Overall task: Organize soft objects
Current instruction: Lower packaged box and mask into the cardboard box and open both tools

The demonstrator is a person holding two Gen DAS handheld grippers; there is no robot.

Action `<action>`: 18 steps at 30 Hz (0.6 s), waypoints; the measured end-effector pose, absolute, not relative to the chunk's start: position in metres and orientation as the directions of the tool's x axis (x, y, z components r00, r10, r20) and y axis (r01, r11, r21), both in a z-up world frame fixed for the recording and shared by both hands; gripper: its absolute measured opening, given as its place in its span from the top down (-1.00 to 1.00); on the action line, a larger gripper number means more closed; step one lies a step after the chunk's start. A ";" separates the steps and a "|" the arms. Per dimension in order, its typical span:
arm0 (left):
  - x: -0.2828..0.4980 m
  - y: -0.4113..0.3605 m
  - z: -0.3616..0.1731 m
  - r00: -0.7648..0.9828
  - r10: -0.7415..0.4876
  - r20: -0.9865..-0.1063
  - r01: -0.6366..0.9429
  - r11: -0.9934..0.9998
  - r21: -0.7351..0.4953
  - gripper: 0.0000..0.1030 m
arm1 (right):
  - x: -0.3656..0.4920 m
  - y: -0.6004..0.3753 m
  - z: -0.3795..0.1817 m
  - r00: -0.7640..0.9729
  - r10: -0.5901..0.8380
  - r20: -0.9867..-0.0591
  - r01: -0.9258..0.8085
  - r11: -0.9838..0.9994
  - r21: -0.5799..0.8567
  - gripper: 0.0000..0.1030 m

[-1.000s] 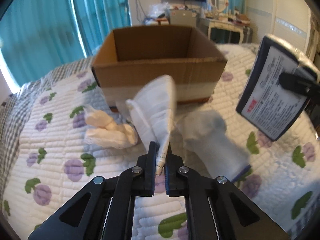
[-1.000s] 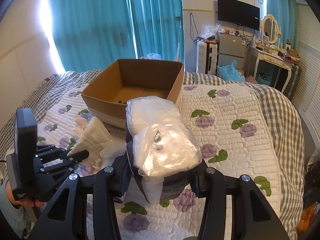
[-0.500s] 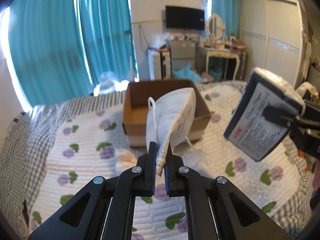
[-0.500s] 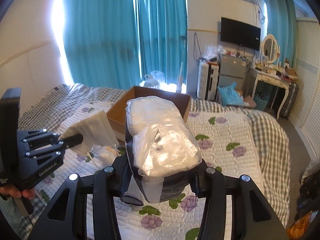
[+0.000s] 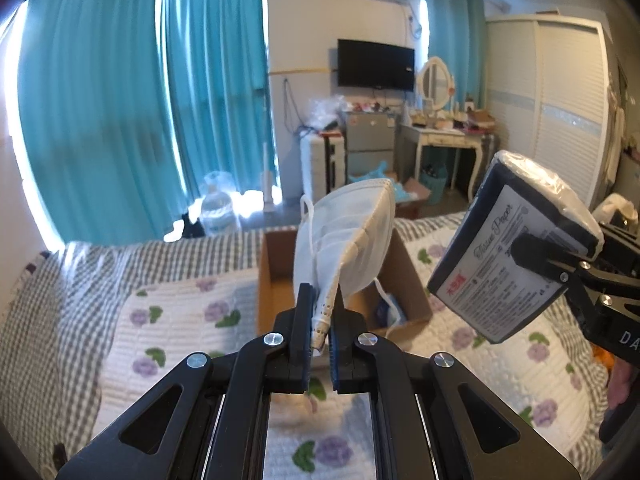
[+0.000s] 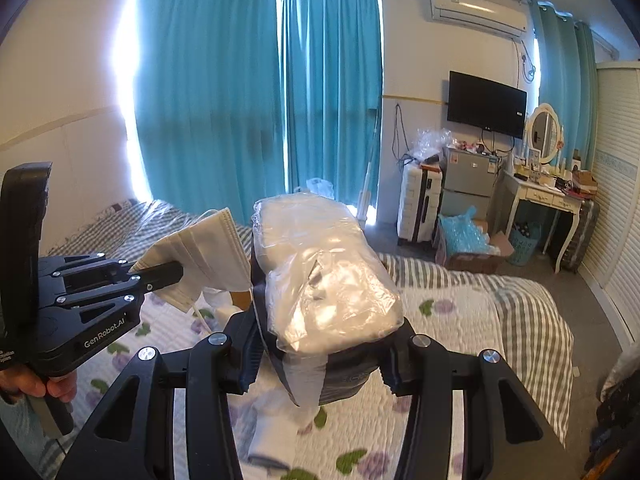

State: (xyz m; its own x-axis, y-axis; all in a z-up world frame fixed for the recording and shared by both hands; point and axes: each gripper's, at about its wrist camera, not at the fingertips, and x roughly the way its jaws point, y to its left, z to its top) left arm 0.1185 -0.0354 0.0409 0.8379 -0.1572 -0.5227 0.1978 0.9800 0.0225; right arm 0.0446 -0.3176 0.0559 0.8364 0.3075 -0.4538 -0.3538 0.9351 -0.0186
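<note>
My left gripper (image 5: 320,320) is shut on a folded white face mask (image 5: 344,240) and holds it high above the bed; the mask also shows in the right wrist view (image 6: 204,252). My right gripper (image 6: 320,356) is shut on a plastic-wrapped tissue paper pack (image 6: 324,276), raised to the right of the left gripper; the pack shows in the left wrist view (image 5: 512,256). An open cardboard box (image 5: 276,268) sits on the quilt below and beyond the mask, with something pale blue and white inside.
The bed has a white quilt with purple flowers (image 5: 180,320) and a grey checked blanket (image 5: 60,300). A pale cloth lies on the quilt below the right gripper (image 6: 272,432). Teal curtains (image 6: 248,92), a dresser and a wardrobe stand beyond the bed.
Both grippers have risen well above the bed with the mask and the tissue pack. The box now looks smaller and lower in view.
</note>
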 end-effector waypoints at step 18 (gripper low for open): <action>0.214 -0.056 0.006 0.808 -0.128 -0.575 0.206 0.976 0.073 0.88 | 0.172 -0.293 0.011 0.810 0.298 -0.505 -0.337 0.941 0.015 0.09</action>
State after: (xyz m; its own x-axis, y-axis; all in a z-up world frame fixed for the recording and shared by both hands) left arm 0.2138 -0.0561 0.0060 0.8084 -0.1277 -0.5745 0.2063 0.9757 0.0733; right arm 0.1717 -0.2928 0.0106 0.8104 0.2977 -0.5047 -0.3368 0.9415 0.0146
